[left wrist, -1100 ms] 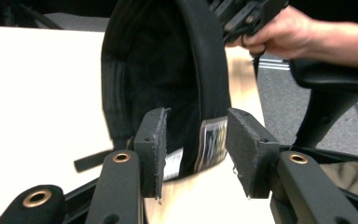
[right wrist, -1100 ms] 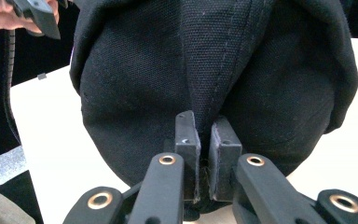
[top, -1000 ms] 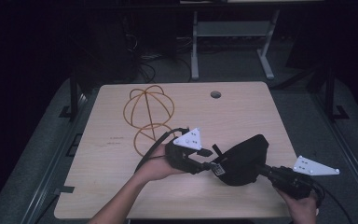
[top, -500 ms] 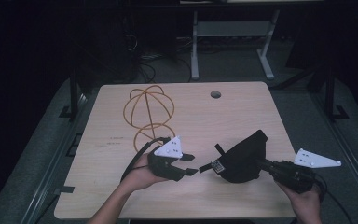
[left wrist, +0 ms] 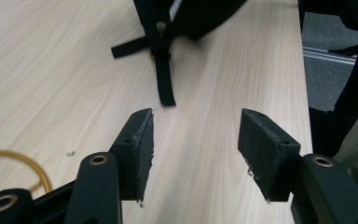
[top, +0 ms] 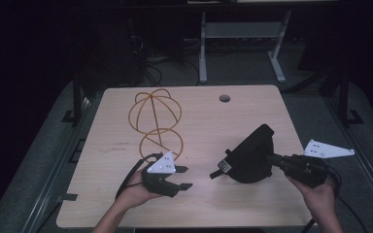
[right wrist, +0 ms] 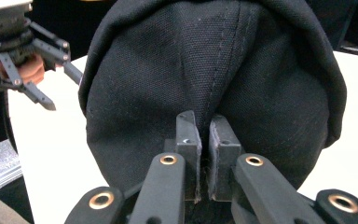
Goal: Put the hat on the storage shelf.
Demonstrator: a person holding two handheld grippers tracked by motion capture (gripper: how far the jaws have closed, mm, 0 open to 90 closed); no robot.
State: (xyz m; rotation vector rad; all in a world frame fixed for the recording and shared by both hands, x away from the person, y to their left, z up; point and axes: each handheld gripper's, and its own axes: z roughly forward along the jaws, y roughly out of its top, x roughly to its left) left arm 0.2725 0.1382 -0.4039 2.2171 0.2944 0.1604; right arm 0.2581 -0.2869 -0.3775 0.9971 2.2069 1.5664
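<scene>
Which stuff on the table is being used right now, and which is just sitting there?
Being used:
- black cap, pinched by the right gripper
- cap's strap, lying on the table
- left gripper, open, near the strap

Just sitting there:
- gold wire stand, at the back of the wooden table

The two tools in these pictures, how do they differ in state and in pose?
The left tool is open and holds nothing; the right tool is shut on the black cap. The left tool hovers free over the table, apart from the cap; the right tool touches the cap. Both are hand-held, black, and carry a grey three-cornered plate.
</scene>
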